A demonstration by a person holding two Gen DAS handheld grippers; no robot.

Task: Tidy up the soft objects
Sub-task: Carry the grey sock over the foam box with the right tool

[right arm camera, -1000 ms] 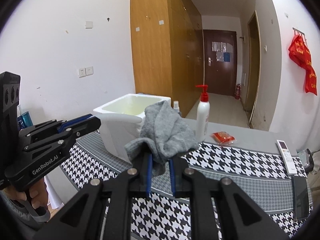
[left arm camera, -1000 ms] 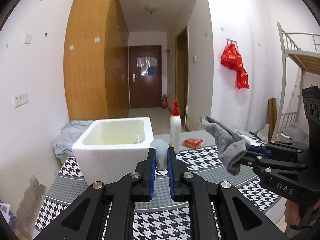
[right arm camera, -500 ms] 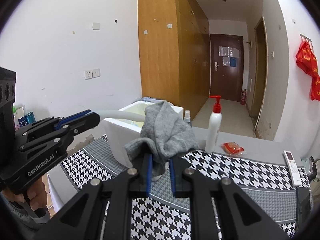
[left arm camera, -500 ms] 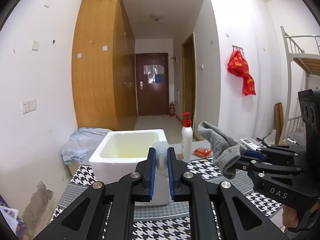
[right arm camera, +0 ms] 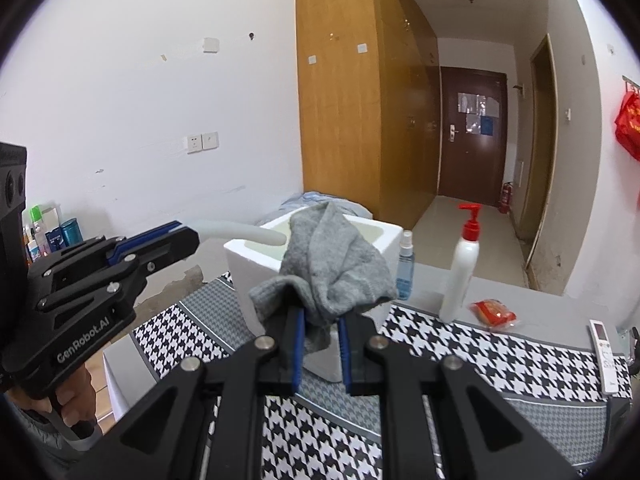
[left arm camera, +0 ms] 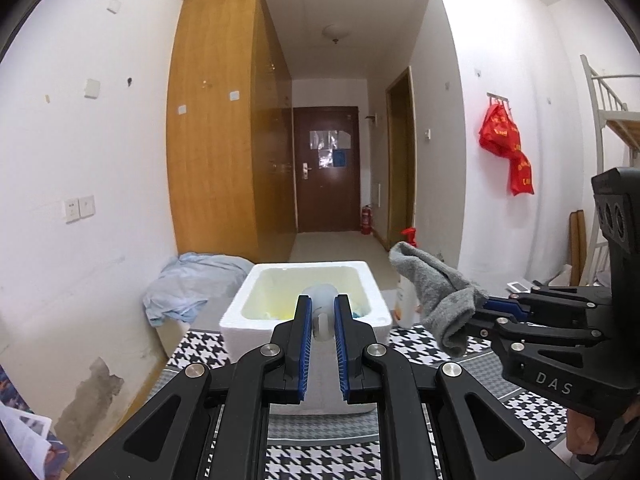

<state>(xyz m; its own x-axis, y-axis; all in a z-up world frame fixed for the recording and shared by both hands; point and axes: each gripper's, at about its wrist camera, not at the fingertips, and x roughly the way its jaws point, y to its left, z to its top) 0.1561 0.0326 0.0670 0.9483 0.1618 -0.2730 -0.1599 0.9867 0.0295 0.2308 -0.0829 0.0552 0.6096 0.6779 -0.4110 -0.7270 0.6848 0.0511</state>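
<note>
- Sock [right arm camera: 332,264], grey and knitted, is clamped in your right gripper [right arm camera: 320,340]; it bunches above the blue pads, with one loose end hanging between them.
- White soft piece [right arm camera: 240,234], smooth and tube-like, is pinched in your left gripper [left arm camera: 320,340], whose jaws stand at their narrowest; in the left wrist view only its rounded, translucent end [left arm camera: 319,300] shows past the pads.
- Foam box [left arm camera: 280,316] is where both look bound, I judge: white, thick-walled, open on top, its inside yellowish with something small and blue at the bottom that I cannot identify.
- From your left gripper the box opening lies dead ahead at twelve o'clock and a little below the tips, so this hand is the nearer one.
- From your right gripper the box sits at about eleven o'clock, behind the sock; seen from the left wrist, the sock hangs off the box's three o'clock side, not yet over the opening.
- The white piece runs lengthwise toward the box, its free end already over the near rim.
- Pump bottle [right arm camera: 460,268] and a small spray bottle [right arm camera: 405,264] stand just beside the box at its right, on the houndstooth cloth [right arm camera: 500,356]; keep the sock's slack tail off them.
</note>
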